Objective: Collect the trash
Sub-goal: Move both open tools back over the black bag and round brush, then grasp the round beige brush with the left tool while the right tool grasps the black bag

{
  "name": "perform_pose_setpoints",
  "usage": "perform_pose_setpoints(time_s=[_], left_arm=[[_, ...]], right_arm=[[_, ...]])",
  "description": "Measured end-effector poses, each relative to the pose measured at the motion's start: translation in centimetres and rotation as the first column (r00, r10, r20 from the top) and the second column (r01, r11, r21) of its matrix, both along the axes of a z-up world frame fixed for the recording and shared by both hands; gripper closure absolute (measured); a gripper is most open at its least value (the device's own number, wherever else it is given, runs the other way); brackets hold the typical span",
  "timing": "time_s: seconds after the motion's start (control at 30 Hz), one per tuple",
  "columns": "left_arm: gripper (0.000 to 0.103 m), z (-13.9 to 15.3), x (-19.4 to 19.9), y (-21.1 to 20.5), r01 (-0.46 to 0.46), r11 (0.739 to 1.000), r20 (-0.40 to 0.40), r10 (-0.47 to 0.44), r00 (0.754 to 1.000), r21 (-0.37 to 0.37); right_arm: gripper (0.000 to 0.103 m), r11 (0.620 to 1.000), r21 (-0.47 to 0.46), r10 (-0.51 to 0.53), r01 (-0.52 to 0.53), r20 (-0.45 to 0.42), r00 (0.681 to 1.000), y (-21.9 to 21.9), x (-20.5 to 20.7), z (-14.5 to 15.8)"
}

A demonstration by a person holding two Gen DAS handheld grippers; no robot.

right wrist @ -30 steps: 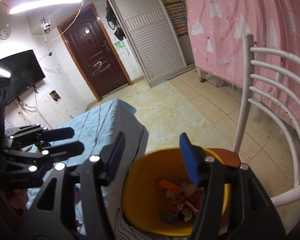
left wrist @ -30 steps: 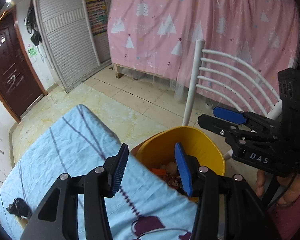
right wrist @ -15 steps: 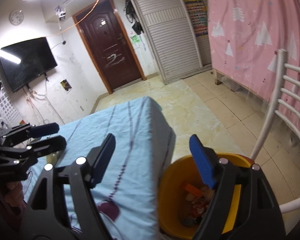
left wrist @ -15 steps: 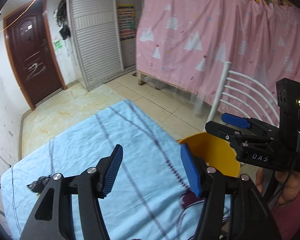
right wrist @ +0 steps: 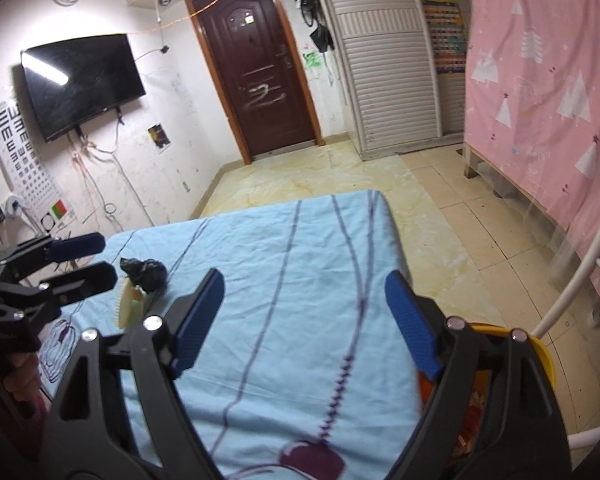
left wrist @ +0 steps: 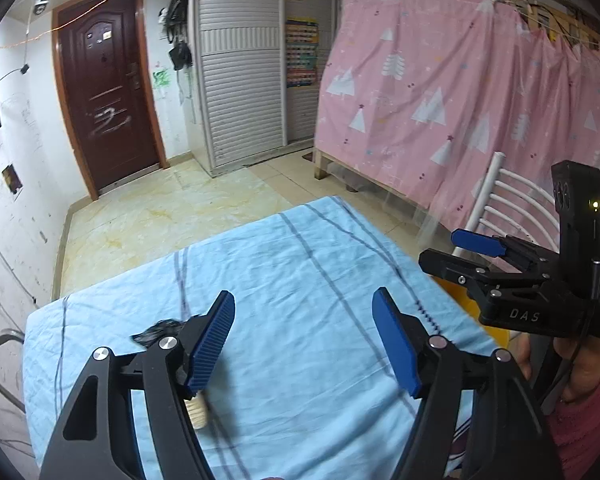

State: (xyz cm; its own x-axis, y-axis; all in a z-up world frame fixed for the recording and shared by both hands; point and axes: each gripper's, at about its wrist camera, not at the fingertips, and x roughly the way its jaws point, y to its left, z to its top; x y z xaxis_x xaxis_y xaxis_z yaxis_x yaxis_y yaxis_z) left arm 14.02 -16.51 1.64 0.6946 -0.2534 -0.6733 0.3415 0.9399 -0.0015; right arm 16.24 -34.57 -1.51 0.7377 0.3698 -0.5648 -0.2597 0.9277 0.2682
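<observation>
A crumpled black bag (right wrist: 144, 270) lies on the blue-clothed table (right wrist: 300, 240), with a pale comb-like piece (right wrist: 128, 308) just in front of it. In the left wrist view the black bag (left wrist: 156, 330) peeks out behind my left finger, and the pale piece (left wrist: 196, 412) shows below that finger. My left gripper (left wrist: 304, 340) hovers over the cloth with its jaws opening and nothing between them. My right gripper (right wrist: 304, 320) is also opening and empty above the table's right half. The yellow bin (right wrist: 540, 352) holding trash sits at the lower right.
A white slatted chair (right wrist: 580, 280) carries the bin beside the table's right edge. The pink curtain (left wrist: 460, 100) hangs behind it. Tiled floor (right wrist: 340, 176) leads to a brown door (right wrist: 256, 72). A TV (right wrist: 80, 80) is on the left wall. A hand (left wrist: 580, 372) holds the right gripper (left wrist: 456, 254).
Both grippers swung left from above the yellow bin to over the blue cloth. Their jaws spread wider. The black bag and pale piece came into view.
</observation>
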Motion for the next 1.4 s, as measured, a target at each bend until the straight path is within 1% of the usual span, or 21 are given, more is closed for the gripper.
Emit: perform_pose_setpoints(time_s=[0.2, 0.37, 0.57, 0.73, 0.97, 1.17, 1.4], left_arm=[[0.037, -0.3, 0.1, 3.5, -0.041, 0.999, -0.004, 0.041, 0.999, -0.004], [0.034, -1.1, 0.4, 6.1, -0.072, 0.997, -0.024, 0.071, 0.997, -0.009], [0.028, -2.7, 0.5, 9.0, -0.097, 0.995, -0.067, 0.095, 0.993, -0.021], [0.025, -4.3, 1.0, 10.7, -0.105, 0.994, -0.098, 0.104, 0.99, -0.007], [0.019, -6.1, 1.8, 11.7, -0.085, 0.996, -0.136, 0.083, 0.987, -0.011], [0.018, -7.6, 3.0, 12.0, -0.074, 0.997, -0.178, 0.069, 0.982, -0.026], [0.018, -9.0, 4.1, 11.3, -0.051, 0.998, -0.215, 0.045, 0.976, -0.023]], right_arm=[[0.021, 0.999, -0.021, 0.04, -0.04, -0.005, 0.999, 2.9, 0.8, 0.2], [0.02, 0.996, -0.04, 0.076, -0.077, -0.011, 0.997, 5.2, 1.5, 0.3], [0.02, 0.992, -0.057, 0.116, -0.117, -0.02, 0.993, 7.6, 2.2, 0.3], [0.019, 0.987, -0.071, 0.144, -0.146, -0.03, 0.989, 9.6, 2.8, 0.1], [0.019, 0.981, -0.086, 0.173, -0.176, -0.044, 0.984, 11.7, 3.4, -0.2], [0.019, 0.976, -0.095, 0.19, -0.195, -0.055, 0.98, 12.9, 3.9, -0.5], [0.019, 0.973, -0.097, 0.205, -0.211, -0.067, 0.976, 14.1, 4.5, -0.9]])
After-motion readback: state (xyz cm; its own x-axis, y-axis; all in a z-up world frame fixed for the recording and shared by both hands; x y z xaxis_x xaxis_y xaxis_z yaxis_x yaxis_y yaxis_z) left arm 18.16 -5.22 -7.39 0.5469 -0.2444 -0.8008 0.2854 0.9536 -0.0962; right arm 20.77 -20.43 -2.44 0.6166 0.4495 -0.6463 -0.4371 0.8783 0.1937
